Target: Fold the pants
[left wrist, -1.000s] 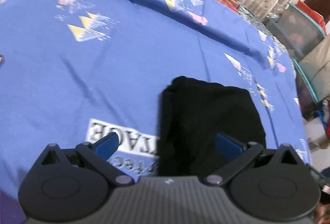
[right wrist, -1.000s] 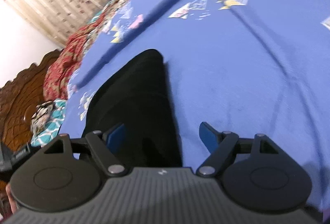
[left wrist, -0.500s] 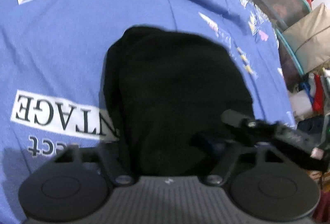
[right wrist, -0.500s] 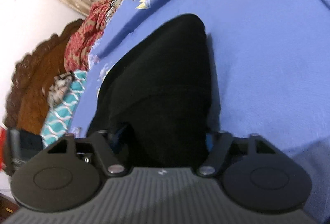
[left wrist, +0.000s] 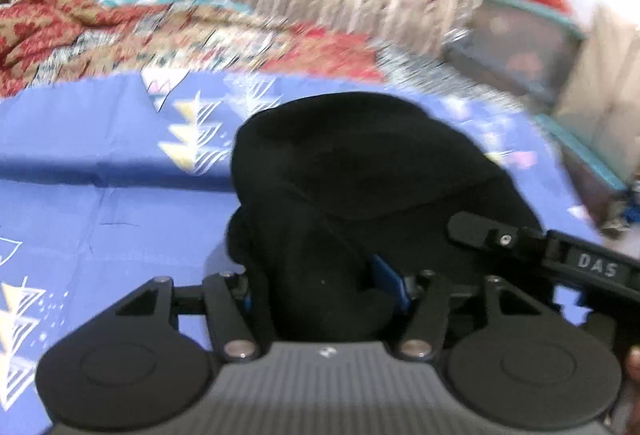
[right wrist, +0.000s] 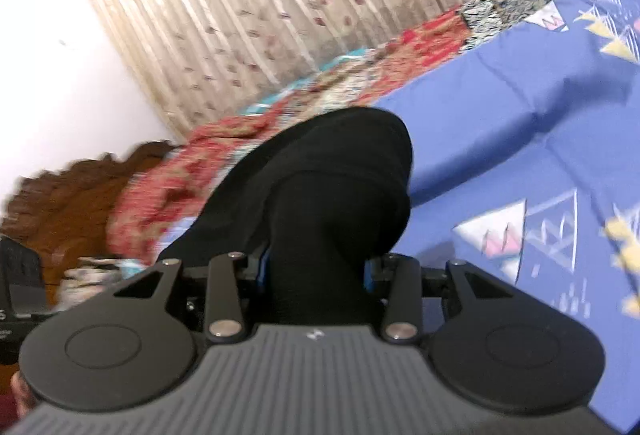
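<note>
A bed spread with a blue cotton sheet printed with white and yellow triangles (left wrist: 100, 171) fills the ground ahead of each hand-held gripper. Beyond its far edge lies a crumpled red and gold patterned quilt (left wrist: 168, 35), and behind that hangs a pleated cream curtain with small maroon leaf motifs (right wrist: 256, 11). To the far left in the right wrist view stand a plain white wall (right wrist: 52, 75) and a carved dark wooden headboard (right wrist: 68, 199). A blurred teal-rimmed storage box (left wrist: 520, 51) sits to the upper right.
</note>
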